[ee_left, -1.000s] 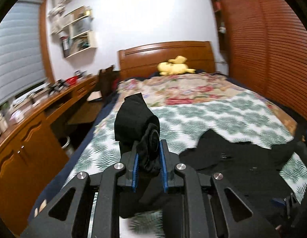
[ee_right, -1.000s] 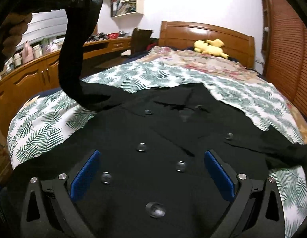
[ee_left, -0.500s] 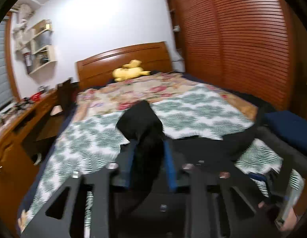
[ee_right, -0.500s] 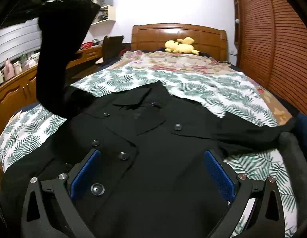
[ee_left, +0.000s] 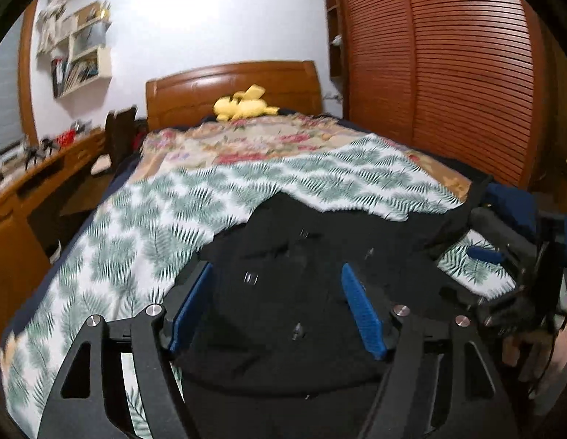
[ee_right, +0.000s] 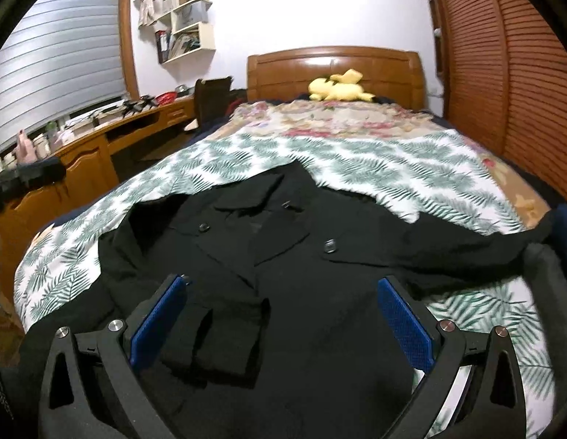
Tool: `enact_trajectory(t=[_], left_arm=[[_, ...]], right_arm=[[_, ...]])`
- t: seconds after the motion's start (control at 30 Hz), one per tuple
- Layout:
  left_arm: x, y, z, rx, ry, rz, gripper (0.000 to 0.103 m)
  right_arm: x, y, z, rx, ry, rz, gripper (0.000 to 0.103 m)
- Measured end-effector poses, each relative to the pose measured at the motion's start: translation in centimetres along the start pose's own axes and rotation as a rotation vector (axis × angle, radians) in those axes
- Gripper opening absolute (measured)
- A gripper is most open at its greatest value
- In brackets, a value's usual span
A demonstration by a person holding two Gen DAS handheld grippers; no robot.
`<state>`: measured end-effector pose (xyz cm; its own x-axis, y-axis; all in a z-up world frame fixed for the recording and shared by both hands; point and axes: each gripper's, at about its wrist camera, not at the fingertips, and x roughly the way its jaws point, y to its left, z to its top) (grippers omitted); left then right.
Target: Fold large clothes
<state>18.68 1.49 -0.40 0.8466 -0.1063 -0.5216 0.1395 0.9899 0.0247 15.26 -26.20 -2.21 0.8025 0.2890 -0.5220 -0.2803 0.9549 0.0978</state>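
**Left sleeve laid in, right sleeve to fold next**

We work over the black double-breasted coat (ee_right: 301, 256), which lies face up on the palm-leaf bedspread (ee_right: 375, 161). On the left, the sleeve cuff (ee_right: 217, 336) now rests folded across the coat's front, so we judge this fold nearly finished: we should check that it lies flat and square to the side seam before leaving it. The left gripper (ee_left: 279, 307) hangs just above the chest, tilted downward, and its jaws have just been opening; they stand apart with no cloth pinched between them. Moving right, the right gripper (ee_right: 283, 314) hovers low over the lower front, angled down, blue pads spread wide and holding nothing. The right sleeve (ee_right: 484, 245) stretches out toward the bed's edge; we would take it near the cuff.
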Motion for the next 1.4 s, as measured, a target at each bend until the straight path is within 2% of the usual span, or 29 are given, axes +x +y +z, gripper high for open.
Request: enact_trajectory(t=[0.2, 0.37, 0.53, 0.63, 0.67, 0.73, 0.8, 0.9, 0.97, 1.03, 1.13, 1.23, 1.33, 1.4], left_arm=[[1.8, 2.4, -4.7, -0.074, 0.063, 0.004, 0.073], [1.6, 3.7, -7.3, -0.101, 0.075, 0.013, 0.073], [0.6, 4.6, -8.2, -0.135, 0.073, -0.001, 0.073], [-0.2, 4.7, -8.8, -0.132, 0.075, 0.004, 0.073], [-0.6, 4.5, -8.9, -0.117, 0.071, 0.019, 0.073], [-0.9, 4.6, -9.0, -0.104, 0.064, 0.030, 0.073], [-1.2, 4.8, -9.1, -0.106, 0.062, 0.033, 0.073], [-1.2, 5.2, -9.7, -0.124, 0.078, 0.026, 0.073], [-1.1, 5.2, -10.0, -0.129, 0.091, 0.019, 0.073], [-1.3, 5.4, -10.1, -0.128, 0.092, 0.017, 0.073], [-1.5, 5.2, -10.3, -0.117, 0.087, 0.018, 0.073], [-1.6, 5.0, -10.2, -0.112, 0.080, 0.009, 0.073], [-1.5, 4.8, -10.1, -0.125, 0.079, -0.012, 0.073], [-1.4, 4.4, -10.1, -0.118, 0.078, -0.021, 0.073]], right_arm=[[4.6, 3.0, -1.8, -0.043, 0.118, 0.051, 0.097], [8.3, 5.5, -3.2, -0.080, 0.216, 0.097, 0.091], [11.3, 6.1, -4.3, -0.068, 0.321, 0.178, 0.084], [11.7, 6.4, -4.5, -0.062, 0.344, 0.241, 0.077], [11.9, 6.5, -4.4, -0.064, 0.348, 0.271, 0.072], [11.7, 6.9, -4.5, -0.073, 0.342, 0.284, 0.056], [11.9, 7.0, -4.2, -0.079, 0.323, 0.277, 0.029], [11.6, 5.9, -4.0, -0.075, 0.275, 0.274, 0.014], [11.0, 5.4, -3.9, -0.070, 0.224, 0.232, 0.011], [10.0, 5.3, -3.8, -0.080, 0.155, 0.154, 0.010], [7.8, 5.1, -3.5, -0.162, 0.029, -0.071, 0.009], [6.1, 4.5, -3.0, -0.176, -0.069, -0.201, 0.009], [5.5, 4.3, -3.2, -0.204, -0.118, -0.317, 0.009], [5.9, 4.6, -3.5, -0.213, -0.120, -0.339, 0.009]])
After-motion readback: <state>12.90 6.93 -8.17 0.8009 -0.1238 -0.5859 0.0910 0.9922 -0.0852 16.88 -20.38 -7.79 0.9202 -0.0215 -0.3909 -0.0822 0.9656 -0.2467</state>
